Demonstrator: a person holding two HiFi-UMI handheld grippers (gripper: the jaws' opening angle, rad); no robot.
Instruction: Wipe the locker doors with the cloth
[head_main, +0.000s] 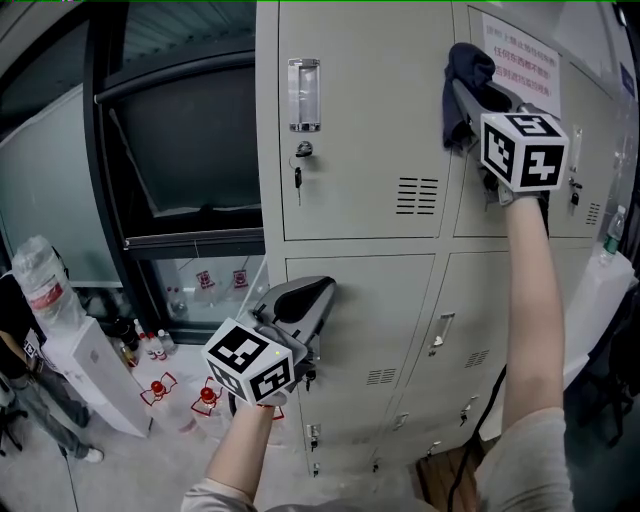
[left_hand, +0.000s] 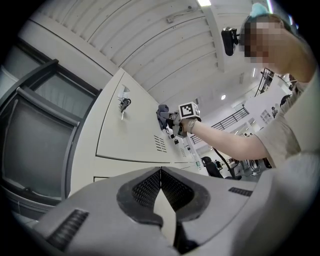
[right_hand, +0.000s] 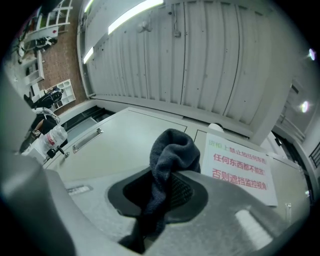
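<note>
One dark blue-grey cloth (right_hand: 169, 155) sits clamped between the fingers of my right gripper (right_hand: 165, 194). A bunched fold stands up beyond the tips and a thinner tail hangs back through the gap behind the pads. The fabric looks like soft looped terry, crumpled rather than folded.

From the head view, the bunched end is high up against the left edge of the upper right locker door (head_main: 470, 200), by the seam with the upper left locker door (head_main: 360, 120). A white paper notice (head_main: 522, 58) with red print is stuck just right of the cloth. A key (head_main: 298, 180) hangs in the upper left door's lock, well to the left.

My left gripper (head_main: 318, 292) is low and nearer to me, in front of the lower left locker door (head_main: 380, 320). Its jaws are pressed together with nothing between them.
</note>
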